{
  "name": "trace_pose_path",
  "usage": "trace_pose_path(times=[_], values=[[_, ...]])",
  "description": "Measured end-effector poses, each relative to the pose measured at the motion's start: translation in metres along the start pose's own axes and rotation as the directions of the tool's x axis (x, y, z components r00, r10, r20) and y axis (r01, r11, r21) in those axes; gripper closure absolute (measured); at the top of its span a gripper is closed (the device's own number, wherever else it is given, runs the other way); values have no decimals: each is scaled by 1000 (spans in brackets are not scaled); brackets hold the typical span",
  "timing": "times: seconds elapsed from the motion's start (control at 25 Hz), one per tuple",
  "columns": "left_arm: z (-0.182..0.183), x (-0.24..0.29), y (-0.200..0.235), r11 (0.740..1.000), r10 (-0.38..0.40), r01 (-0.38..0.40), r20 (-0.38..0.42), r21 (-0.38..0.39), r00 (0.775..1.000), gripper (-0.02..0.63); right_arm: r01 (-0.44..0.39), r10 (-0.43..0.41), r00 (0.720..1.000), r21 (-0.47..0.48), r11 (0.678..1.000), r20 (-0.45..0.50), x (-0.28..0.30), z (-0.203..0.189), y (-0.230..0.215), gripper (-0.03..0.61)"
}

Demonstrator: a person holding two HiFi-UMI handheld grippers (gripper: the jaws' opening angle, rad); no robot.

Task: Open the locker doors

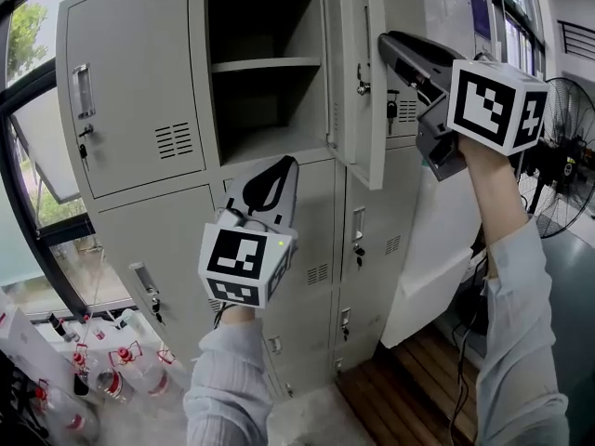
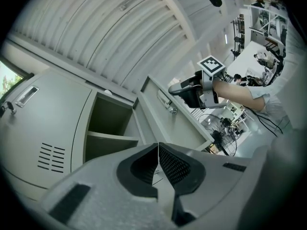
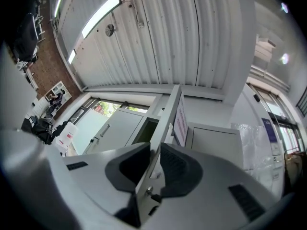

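The grey locker's top middle door (image 1: 358, 72) stands swung out toward me, showing a bare compartment with one shelf (image 1: 265, 63). My right gripper (image 1: 386, 45) reaches in from the right, its jaws shut on that door's free edge. In the right gripper view the door edge (image 3: 168, 114) runs between the pads of the right gripper (image 3: 154, 152). My left gripper (image 1: 279, 170) is held lower, in front of the middle row, shut with nothing in it. The left gripper view shows the left gripper (image 2: 157, 150) with its pads together, and the right gripper (image 2: 184, 87) at the open door (image 2: 177, 119).
The top left door (image 1: 130, 91) and the lower doors (image 1: 158, 268) are closed, each with a handle and lock. A white board (image 1: 428, 268) leans at the locker's right side, a standing fan (image 1: 558, 156) beyond it. Several bottles (image 1: 102, 370) sit on the floor at lower left.
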State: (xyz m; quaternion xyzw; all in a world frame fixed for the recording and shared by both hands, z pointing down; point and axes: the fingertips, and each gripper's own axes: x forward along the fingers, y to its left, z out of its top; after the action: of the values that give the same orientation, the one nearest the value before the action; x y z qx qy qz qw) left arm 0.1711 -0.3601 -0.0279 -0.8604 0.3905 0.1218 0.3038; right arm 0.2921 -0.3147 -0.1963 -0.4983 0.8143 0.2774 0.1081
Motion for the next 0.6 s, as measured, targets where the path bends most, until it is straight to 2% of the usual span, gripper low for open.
trace_pose_path(times=[0.4,0.6], values=[[-3,5,-8,1000,-16,16,4,-18,1000,601,118,-122,991,-79,990,-47,-21,-3,-33,523],[-11,8,-9,999,-24,24,0,-35,1000,601,220,-228,972,-118,968,-64,-30,-12,-62,558]])
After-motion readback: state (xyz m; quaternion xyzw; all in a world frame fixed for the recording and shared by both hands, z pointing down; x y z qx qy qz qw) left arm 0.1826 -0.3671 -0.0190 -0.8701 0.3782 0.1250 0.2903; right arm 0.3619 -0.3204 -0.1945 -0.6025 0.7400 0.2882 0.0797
